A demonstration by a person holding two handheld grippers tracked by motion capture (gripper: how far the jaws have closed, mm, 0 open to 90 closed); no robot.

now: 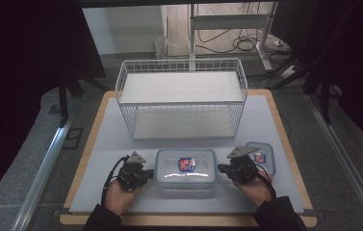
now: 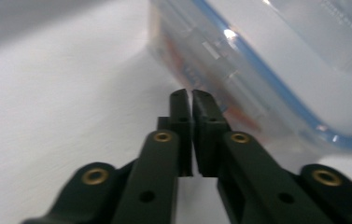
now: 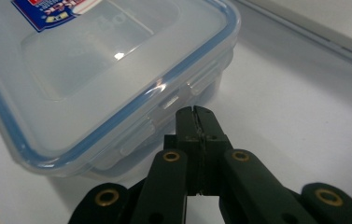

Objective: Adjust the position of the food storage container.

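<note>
Where closed grippers [image 1: 146, 174] flank: container [image 1: 186, 168]

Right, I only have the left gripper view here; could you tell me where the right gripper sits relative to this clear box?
Observer: The right gripper is at the opposite short end of the large box, fingers shut, at a side latch.
Operator: Thank you. Is anything else near it?
Observer: A smaller lidded box lies just beyond the right gripper.
Operator: And farther along the table?
Observer: A white wire rack with two shelves stands behind the large box.
</note>
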